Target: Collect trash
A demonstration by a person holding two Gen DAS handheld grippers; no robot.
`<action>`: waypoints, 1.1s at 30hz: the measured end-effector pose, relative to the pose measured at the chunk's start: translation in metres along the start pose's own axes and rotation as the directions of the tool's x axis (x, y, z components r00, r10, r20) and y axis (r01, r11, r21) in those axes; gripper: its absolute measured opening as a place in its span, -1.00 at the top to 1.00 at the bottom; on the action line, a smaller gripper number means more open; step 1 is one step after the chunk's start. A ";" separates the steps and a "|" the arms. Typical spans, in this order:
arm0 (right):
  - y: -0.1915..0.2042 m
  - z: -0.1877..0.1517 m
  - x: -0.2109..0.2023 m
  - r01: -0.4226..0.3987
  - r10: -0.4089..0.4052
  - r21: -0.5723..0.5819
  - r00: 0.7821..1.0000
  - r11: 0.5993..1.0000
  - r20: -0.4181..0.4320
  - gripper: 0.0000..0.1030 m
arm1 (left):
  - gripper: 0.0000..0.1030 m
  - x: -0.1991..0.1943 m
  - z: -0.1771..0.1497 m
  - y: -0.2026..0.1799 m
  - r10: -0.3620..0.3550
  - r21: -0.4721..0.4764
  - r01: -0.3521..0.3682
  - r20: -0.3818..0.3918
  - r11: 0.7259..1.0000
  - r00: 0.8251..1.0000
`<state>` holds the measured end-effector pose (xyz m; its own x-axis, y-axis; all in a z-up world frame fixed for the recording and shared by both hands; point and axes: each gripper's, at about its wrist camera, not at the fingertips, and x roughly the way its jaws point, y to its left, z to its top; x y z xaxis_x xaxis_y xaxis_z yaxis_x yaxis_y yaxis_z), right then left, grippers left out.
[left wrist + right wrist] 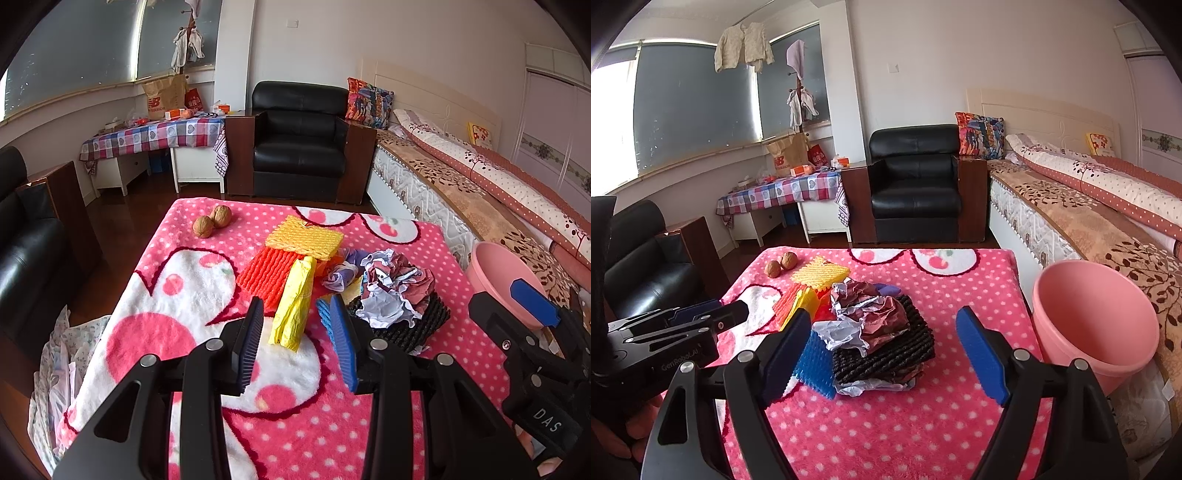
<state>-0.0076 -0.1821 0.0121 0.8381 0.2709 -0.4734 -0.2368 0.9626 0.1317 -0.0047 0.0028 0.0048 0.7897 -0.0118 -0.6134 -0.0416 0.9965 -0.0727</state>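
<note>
I am beginning the first pick, I judge — nothing is lifted yet and the pink bucket (1095, 325) is waiting empty, to the right of my right gripper (886, 347). Its jaws are standing wide apart, holding nothing, with the crumpled paper (871, 314) on the black mesh pad (886, 354) lying between them, just ahead. My left gripper (299, 343) is also open — the yellow wrapper (293, 304) is lying between its fingers, not clamped. Next I need to lower and close.

Left gripper (297, 325) is showing black linkage arms, silver screws, and ribbed dark and blue pads. Right gripper (886, 347) is showing matching black arms; "GenRobot.AI" and "DAS" lettering is appearing on the bodies.
</note>
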 end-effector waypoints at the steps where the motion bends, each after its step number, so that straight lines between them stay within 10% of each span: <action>1: 0.000 0.000 0.000 0.000 0.000 -0.001 1.000 1.000 -0.001 -0.54 | 0.27 0.000 0.000 0.000 0.000 0.001 0.000 0.001 1.000 1.000; 33: 0.006 0.002 -0.006 -0.015 0.015 -0.019 1.000 1.000 0.010 -0.47 | 0.27 -0.003 -0.001 0.002 -0.007 -0.007 0.007 0.003 1.000 1.000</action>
<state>-0.0133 -0.1779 0.0179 0.8392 0.2852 -0.4631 -0.2583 0.9583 0.1222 -0.0071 0.0048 0.0057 0.7917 -0.0182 -0.6107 -0.0403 0.9958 -0.0819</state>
